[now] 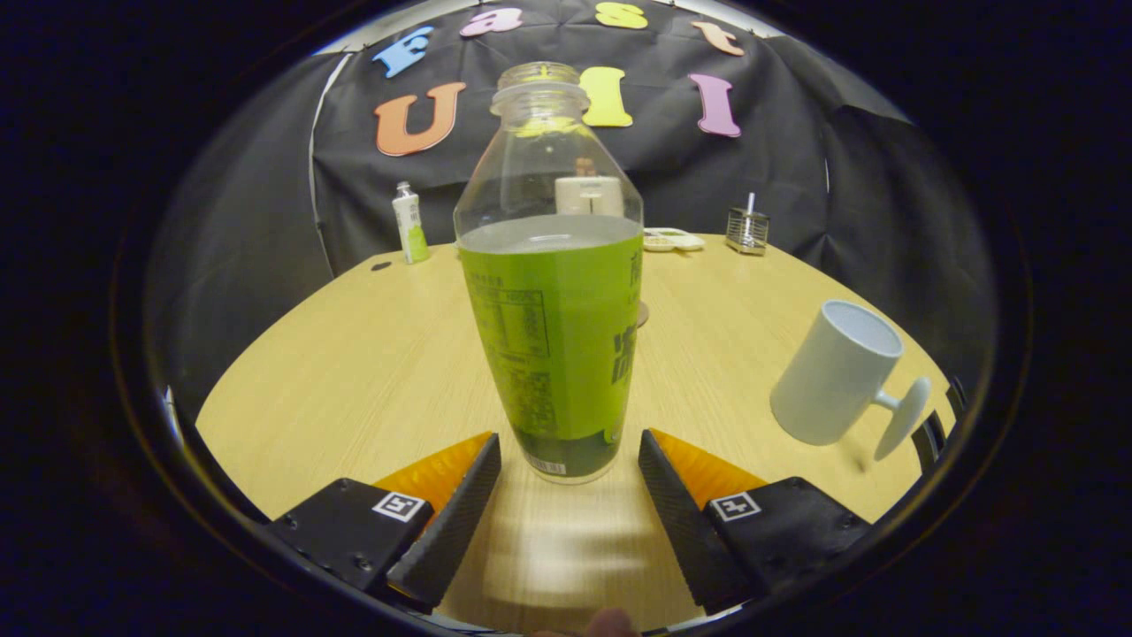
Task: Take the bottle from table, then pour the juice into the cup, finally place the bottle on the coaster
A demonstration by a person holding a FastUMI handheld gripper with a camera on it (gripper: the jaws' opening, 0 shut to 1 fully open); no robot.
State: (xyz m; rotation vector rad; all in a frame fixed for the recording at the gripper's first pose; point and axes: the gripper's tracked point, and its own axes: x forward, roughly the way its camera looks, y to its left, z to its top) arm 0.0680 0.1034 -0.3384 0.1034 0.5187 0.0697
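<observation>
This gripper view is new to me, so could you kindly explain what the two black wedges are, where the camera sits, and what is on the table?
The camera rides on a handheld two-finger gripper and looks forward along it. The black wedges with orange sides are its fingers. They stand open, holding nothing. Between their tips stands an uncapped clear bottle with a green label and juice inside, upright on the wooden table; the fingers flank its base without pressing it. To the right of the fingers stands a white cup with a handle. Beyond the bottle, near the black cloth, are a small white and green bottle, a flat white dish and a metal rack.
</observation>
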